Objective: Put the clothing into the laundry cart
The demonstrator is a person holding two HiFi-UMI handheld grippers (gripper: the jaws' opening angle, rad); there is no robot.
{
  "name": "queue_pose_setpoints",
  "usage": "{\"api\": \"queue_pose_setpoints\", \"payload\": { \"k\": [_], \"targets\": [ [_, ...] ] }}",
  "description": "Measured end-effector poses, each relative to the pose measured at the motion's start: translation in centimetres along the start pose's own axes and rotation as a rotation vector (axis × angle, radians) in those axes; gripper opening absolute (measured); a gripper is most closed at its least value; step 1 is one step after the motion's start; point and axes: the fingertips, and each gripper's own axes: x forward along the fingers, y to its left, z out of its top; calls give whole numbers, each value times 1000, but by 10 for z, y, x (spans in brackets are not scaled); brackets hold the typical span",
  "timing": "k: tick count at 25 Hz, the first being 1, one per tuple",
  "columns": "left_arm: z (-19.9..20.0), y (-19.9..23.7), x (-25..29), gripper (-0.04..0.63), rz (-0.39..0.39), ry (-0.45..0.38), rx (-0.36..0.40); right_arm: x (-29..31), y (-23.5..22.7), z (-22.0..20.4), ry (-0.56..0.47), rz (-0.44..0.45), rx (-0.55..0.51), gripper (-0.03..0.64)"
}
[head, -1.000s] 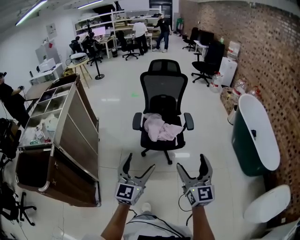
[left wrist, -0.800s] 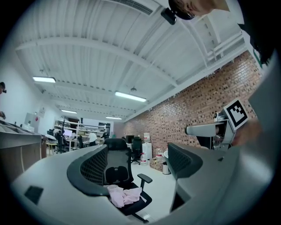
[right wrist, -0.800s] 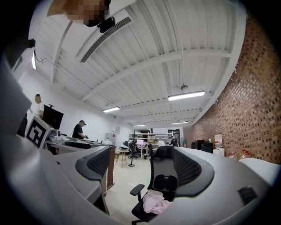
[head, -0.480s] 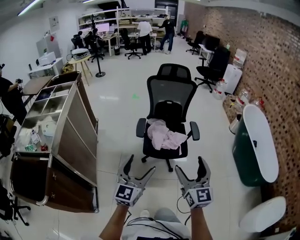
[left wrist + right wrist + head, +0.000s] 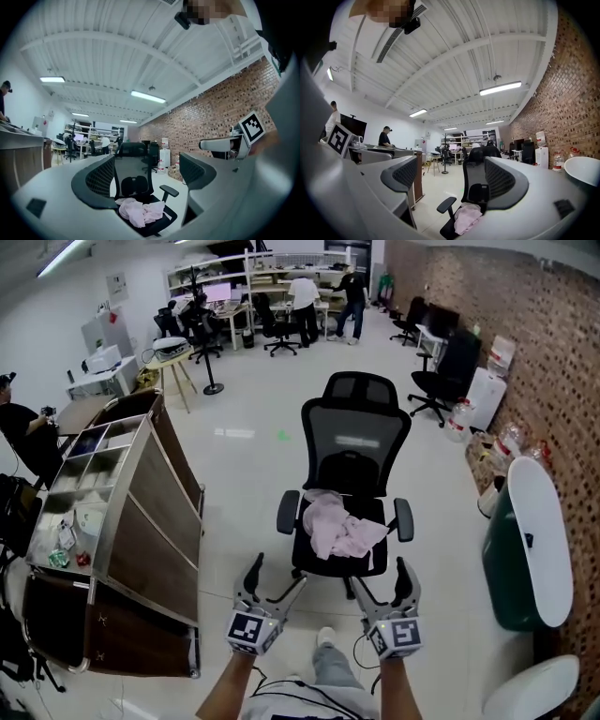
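Left tongs: jaws spread wide apart, nothing clamped. The left gripper view shows only open air and the distant chair between the two pads.
Right tongs: jaws spread wide apart, nothing clamped. The right gripper view shows the gap clear of any contact.
Tongs position: both are held side by side, low and level, pointing forward at the chair, with a free space between them.
Crumpled pale pink clothing: lies in a loose heap on the seat of the black mesh-backed office chair, with one fold draped toward the front seat edge.
Clothing relative to tongs: ahead of both, beyond the jaw tips and in line with the space between the two tongs. No pad touches it.
Left gripper view: the clothing appears low in the gap between the jaws, beneath the chair backrest.
Right gripper view: the clothing appears low in the gap, close to the right-hand jaw edge. The chair stands behind it.
Brown panelled cart with steel-edged top compartments: stands on the white tiled floor to the left of the chair, well apart from the clothing, and left of the left tongs.
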Motion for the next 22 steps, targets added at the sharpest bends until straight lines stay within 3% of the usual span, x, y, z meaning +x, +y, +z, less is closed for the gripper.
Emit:
{"api": "queue_pose_setpoints", "payload": {
  "k": [2, 9, 15, 22],
  "targets": [
    [0, 6, 32, 408, 4, 2, 26, 24, -22, -1, -3, 14, -5, 469],
    [12, 16, 136, 408, 54, 3, 12, 102, -93, -20, 18, 79, 7, 469],
    [-33, 46, 173, 410, 105, 46, 69, 143, -130, -51, 73, 109, 38, 469],
    [-41, 42, 212, 410, 62, 106, -6, 169, -136, -97, 162, 131, 63, 469]
  ]
}}
